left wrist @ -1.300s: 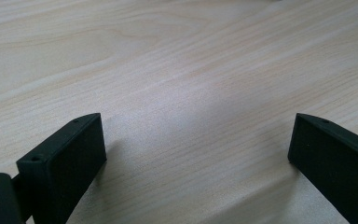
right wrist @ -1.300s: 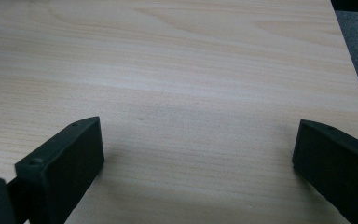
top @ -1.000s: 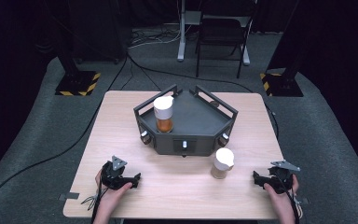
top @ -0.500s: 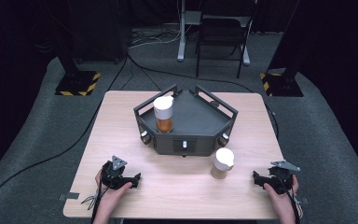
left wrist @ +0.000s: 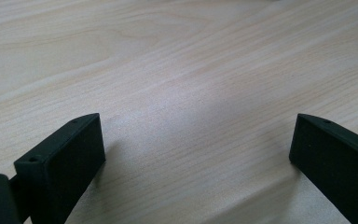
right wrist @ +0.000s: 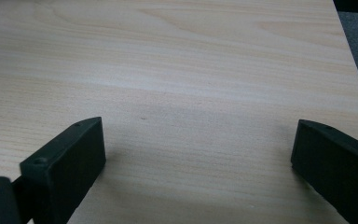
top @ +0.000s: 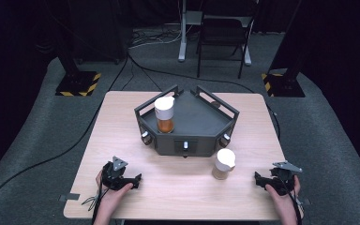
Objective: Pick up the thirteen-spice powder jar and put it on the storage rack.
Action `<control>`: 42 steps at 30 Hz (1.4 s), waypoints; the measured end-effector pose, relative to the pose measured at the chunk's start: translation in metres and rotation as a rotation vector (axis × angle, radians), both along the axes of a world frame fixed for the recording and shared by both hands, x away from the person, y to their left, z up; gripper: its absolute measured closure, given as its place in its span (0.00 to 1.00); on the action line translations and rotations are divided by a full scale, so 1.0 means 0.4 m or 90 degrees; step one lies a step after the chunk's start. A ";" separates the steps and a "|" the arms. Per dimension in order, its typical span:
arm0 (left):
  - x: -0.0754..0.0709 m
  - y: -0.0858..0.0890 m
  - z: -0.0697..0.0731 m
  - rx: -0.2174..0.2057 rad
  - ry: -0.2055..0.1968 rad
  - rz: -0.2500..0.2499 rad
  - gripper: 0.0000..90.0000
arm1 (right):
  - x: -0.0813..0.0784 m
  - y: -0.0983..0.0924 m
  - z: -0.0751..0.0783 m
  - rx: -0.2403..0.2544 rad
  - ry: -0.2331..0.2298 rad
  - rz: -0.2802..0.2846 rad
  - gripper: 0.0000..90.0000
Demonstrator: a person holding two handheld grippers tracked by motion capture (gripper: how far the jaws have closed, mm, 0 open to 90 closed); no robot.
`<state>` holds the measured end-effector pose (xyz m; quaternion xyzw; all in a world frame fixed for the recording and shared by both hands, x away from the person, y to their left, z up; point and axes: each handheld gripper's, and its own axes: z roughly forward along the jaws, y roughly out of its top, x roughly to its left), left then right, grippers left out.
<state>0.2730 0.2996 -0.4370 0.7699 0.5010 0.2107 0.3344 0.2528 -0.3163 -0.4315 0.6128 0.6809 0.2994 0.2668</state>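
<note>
From my seat the table [top: 122,140] reads as pale wood with fine lengthwise grain and a smooth, low-sheen finish, and the jaws of my left gripper [left wrist: 193,154] and right gripper [right wrist: 196,154] look like matt black plastic with faintly grainy faces. The tray [top: 197,119] appears dark grey and matt, with small shiny knobs on its front. The near jar [top: 224,164] has a smooth white lid, probably plastic, over a clear body.
</note>
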 end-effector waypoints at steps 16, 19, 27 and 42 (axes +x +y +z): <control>0.002 0.001 0.001 0.001 0.001 -0.002 0.03 | -0.024 -0.005 0.019 0.023 -0.028 0.022 0.07; 0.002 0.001 0.001 0.001 0.001 -0.002 0.03 | -0.030 -0.004 0.024 0.029 -0.037 0.031 0.07; 0.002 0.001 0.001 0.001 0.001 -0.003 0.03 | -0.048 0.004 0.046 0.039 -0.059 0.062 0.07; 0.003 0.002 0.001 0.002 0.002 -0.004 0.03 | -0.068 0.033 0.082 0.035 -0.074 0.114 0.07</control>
